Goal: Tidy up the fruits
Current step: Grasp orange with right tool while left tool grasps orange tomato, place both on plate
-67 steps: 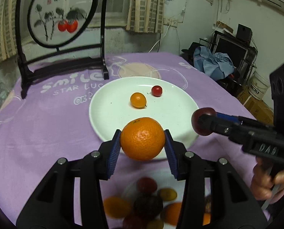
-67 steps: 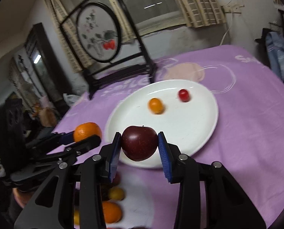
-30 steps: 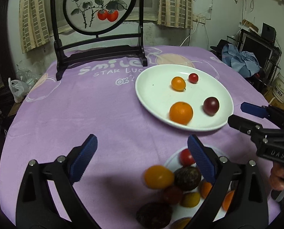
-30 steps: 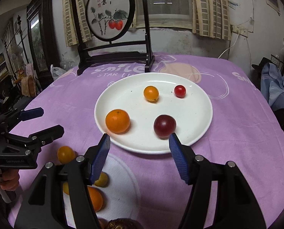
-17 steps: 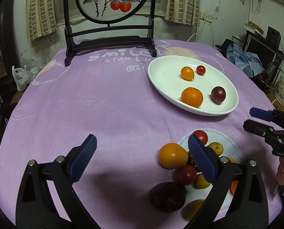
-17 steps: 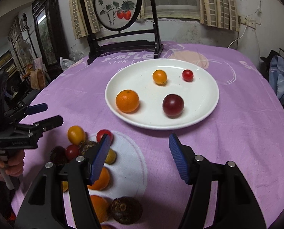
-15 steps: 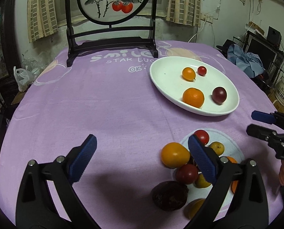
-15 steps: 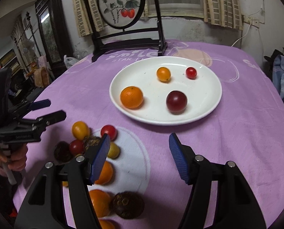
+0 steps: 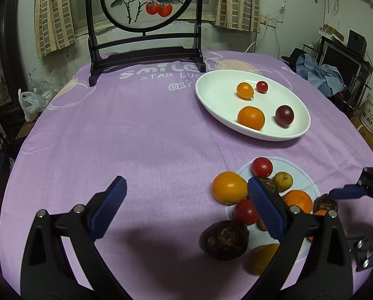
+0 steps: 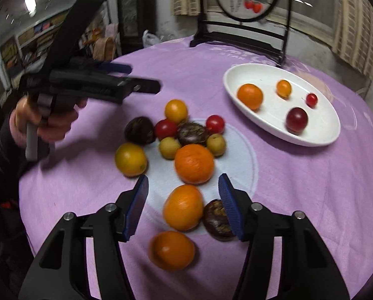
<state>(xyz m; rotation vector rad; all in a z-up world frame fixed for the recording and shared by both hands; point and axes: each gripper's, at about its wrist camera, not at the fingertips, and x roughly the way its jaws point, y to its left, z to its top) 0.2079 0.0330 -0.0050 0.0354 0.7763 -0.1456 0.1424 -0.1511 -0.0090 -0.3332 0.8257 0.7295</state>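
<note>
A white plate (image 9: 296, 132) (image 10: 319, 137) holds an orange (image 9: 250, 117), a dark red plum (image 9: 284, 115), a small orange fruit (image 9: 245, 90) and a cherry tomato (image 9: 262, 86). A pile of loose fruit lies on a white circle of the purple cloth: oranges (image 10: 194, 163), tomatoes (image 10: 165, 128), yellow fruits and dark brown fruits (image 9: 224, 240). My left gripper (image 9: 186, 207) is open and empty, left of the pile. My right gripper (image 10: 184, 200) is open and empty, its jaws either side of an orange (image 10: 183, 206) in the pile.
A dark wooden stand with a round painted screen (image 9: 146, 25) stands at the table's far edge. The purple tablecloth (image 9: 124, 137) covers the round table. Clothes and clutter (image 9: 321, 75) lie beyond the right edge.
Both grippers let go of the orange and the plum on the plate and drew back. The right gripper has swung down over the fruit pile, and the left gripper sits beside it.
</note>
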